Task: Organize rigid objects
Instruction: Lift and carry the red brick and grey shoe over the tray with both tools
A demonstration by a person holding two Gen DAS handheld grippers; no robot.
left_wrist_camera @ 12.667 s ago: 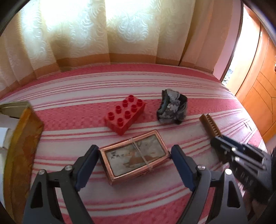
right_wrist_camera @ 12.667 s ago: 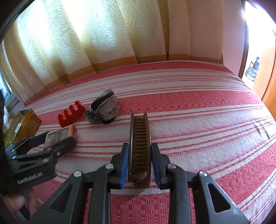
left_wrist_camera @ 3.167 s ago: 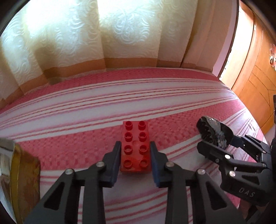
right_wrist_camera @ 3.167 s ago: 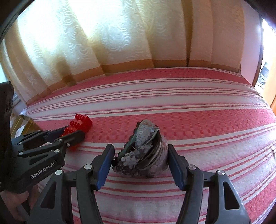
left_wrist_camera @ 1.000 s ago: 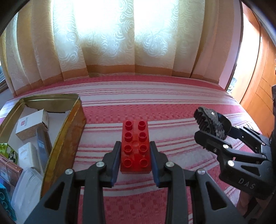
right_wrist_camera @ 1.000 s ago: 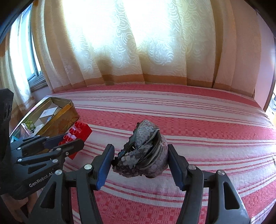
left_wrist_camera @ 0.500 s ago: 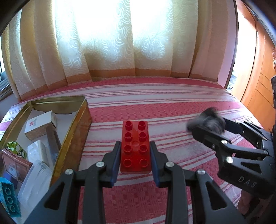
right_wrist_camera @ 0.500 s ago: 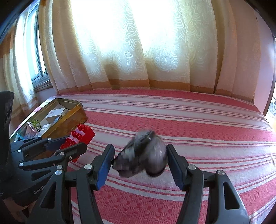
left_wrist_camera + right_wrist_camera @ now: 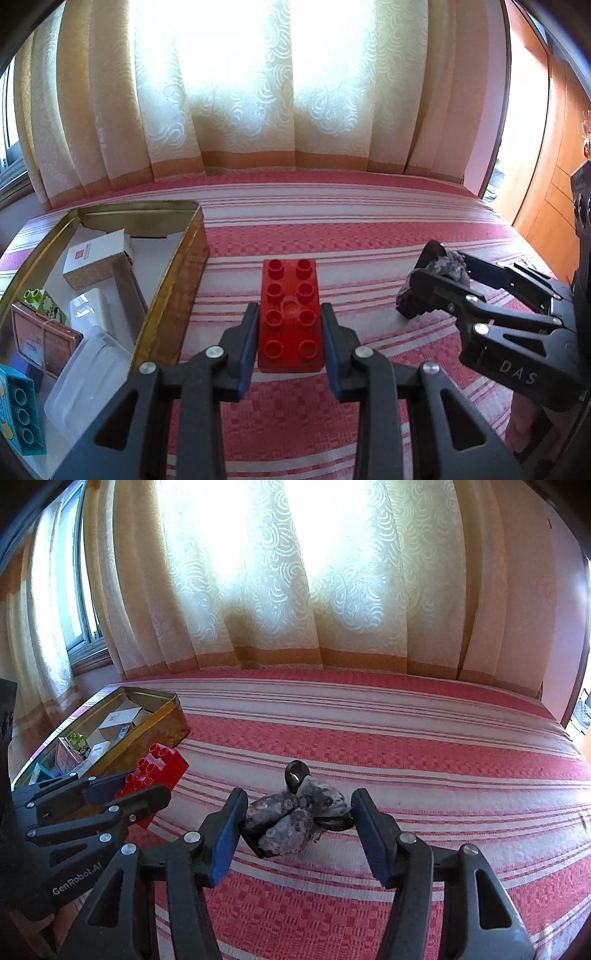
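Observation:
My left gripper point(image 9: 289, 334) is shut on a red eight-stud toy brick point(image 9: 290, 314) and holds it above the striped bedcover, just right of the gold tin point(image 9: 184, 251). It also shows in the right wrist view point(image 9: 129, 786) with the red brick point(image 9: 159, 766). My right gripper point(image 9: 295, 827) has its jaws spread wide around a grey patterned pouch point(image 9: 295, 818), which has tipped over between the pads; a black round piece pokes out behind it. The right gripper point(image 9: 439, 273) and the pouch point(image 9: 445, 264) also show in the left wrist view.
The gold tin point(image 9: 159, 716) at the left holds several boxes: a white-and-cork box point(image 9: 98, 262), a framed picture point(image 9: 40, 339), a clear plastic box point(image 9: 88, 376), a teal brick point(image 9: 18, 406). Curtains hang behind the bed; a wooden door point(image 9: 550, 147) stands at right.
The pouch has tipped over and dropped lower between the right gripper's pads since a second ago. The left gripper carried the red brick from the bed's middle to beside the tin.

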